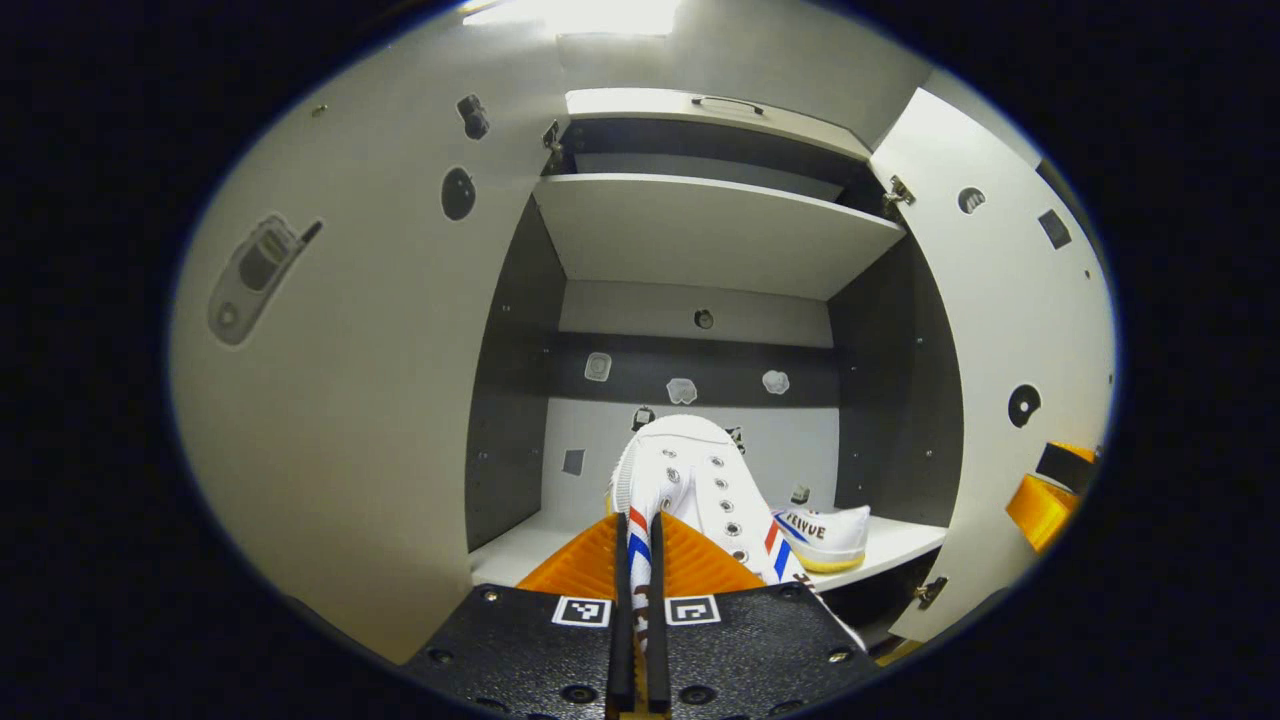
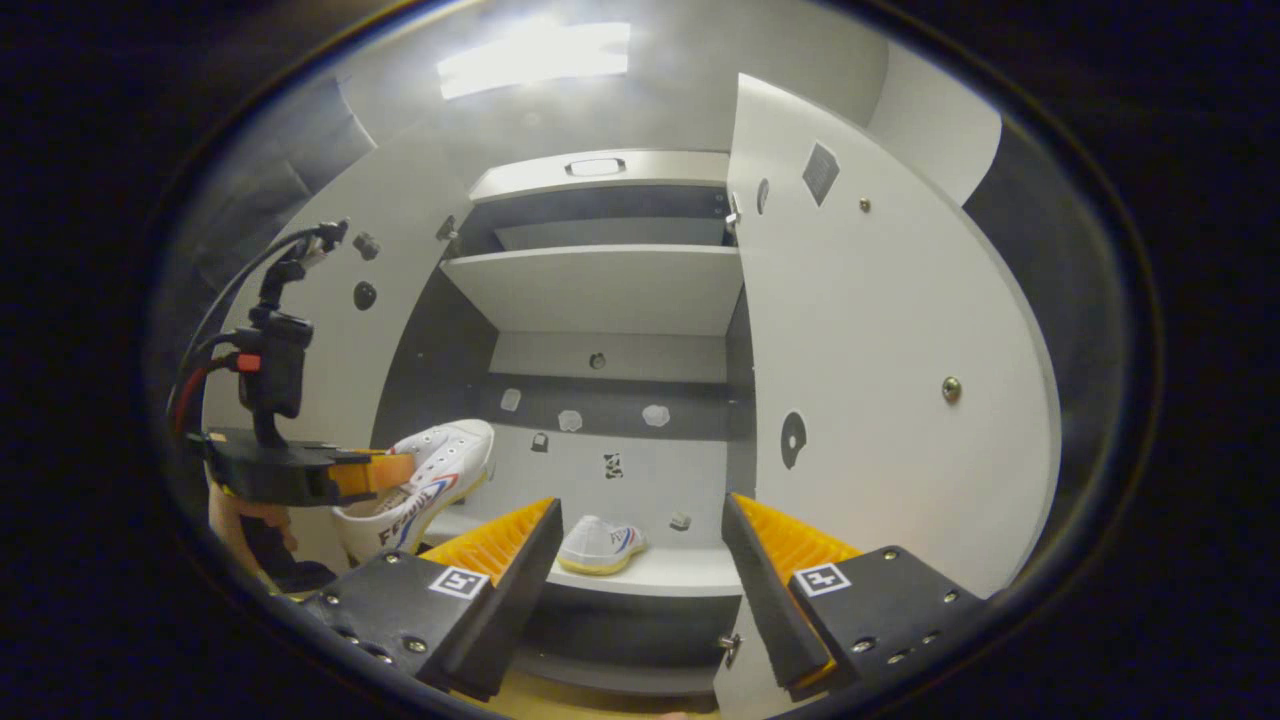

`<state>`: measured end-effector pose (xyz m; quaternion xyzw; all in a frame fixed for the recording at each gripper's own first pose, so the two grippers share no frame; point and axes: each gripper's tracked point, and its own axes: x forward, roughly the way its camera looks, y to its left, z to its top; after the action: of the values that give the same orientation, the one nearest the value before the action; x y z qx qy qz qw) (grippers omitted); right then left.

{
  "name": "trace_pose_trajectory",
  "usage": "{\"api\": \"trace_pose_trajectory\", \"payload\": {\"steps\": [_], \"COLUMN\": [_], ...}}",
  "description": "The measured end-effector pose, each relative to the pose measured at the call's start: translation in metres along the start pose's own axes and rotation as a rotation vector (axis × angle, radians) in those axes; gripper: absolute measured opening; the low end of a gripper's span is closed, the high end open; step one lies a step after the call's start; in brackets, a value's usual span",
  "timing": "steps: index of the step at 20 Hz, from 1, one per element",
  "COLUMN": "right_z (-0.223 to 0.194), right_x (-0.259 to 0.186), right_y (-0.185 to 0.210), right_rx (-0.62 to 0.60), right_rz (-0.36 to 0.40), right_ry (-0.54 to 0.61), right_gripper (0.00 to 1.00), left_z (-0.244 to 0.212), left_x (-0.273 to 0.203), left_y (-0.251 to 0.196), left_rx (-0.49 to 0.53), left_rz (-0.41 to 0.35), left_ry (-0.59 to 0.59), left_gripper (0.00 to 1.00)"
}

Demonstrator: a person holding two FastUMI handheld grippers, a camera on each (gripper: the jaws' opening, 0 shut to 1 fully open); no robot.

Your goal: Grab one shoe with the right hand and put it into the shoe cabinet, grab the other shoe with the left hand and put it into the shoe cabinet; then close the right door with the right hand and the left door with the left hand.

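Observation:
My left gripper (image 1: pixel 640 520) is shut on the side wall of a white shoe (image 1: pixel 690 475) with red and blue stripes, held toe-up in the air in front of the open shoe cabinet. The right gripper view has this shoe (image 2: pixel 440 470) at the left, outside the cabinet, in the left gripper (image 2: pixel 395 470). The other white shoe (image 1: pixel 825 535) lies on the cabinet's bottom shelf (image 1: pixel 900 548), right of centre. My right gripper (image 2: pixel 640 560) hangs open and holds nothing, low in front of the cabinet, facing that lying shoe (image 2: pixel 600 545).
Both cabinet doors stand wide open: the left door (image 1: pixel 350 400) and the right door (image 1: pixel 1010 330), the right door (image 2: pixel 880 380) close beside my right gripper. An upper shelf (image 1: pixel 700 230) spans the cabinet. A hand (image 2: pixel 235 525) holds the left gripper.

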<state>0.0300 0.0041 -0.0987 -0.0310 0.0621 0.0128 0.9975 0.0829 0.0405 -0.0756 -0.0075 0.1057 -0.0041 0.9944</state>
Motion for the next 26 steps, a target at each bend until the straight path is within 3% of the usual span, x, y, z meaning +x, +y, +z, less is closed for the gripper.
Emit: {"api": "trace_pose_trajectory", "payload": {"steps": [9,15,16,18,19,21,26], "right_z": [-0.001,-0.006,-0.006,-0.005,-0.005,-0.005,-0.004], "right_x": [0.001,0.006,0.006,0.006,0.005,0.005,0.004], "right_y": [0.014,0.012,0.012,0.011,0.012,0.013,0.016], "right_rx": [-0.034,-0.029,-0.032,-0.031,-0.028,-0.031,-0.028], "right_rz": [0.047,0.049,0.047,0.046,0.049,0.054,0.057], "right_ry": [-0.012,-0.001,-0.001,-0.003,-0.001,-0.001,-0.002], "right_gripper": [0.95,0.95,0.95,0.95,0.95,0.95,0.95], "left_z": [-0.009,-0.037,-0.036,-0.034,-0.024,-0.01,-0.009], "left_x": [0.085,0.11,0.111,0.109,0.111,0.107,0.087], "left_y": [-0.009,-0.028,-0.033,-0.036,-0.029,-0.021,-0.023], "left_rx": [0.062,0.089,0.076,0.079,0.095,0.113,0.11], "left_rz": [-0.01,-0.05,-0.062,-0.074,-0.039,0.003,-0.027], "left_ry": [-0.02,0.025,0.021,0.016,-0.018,-0.063,-0.016], "left_gripper": [0.05,0.06,0.07,0.19,0.34,0.32,0.28]}}
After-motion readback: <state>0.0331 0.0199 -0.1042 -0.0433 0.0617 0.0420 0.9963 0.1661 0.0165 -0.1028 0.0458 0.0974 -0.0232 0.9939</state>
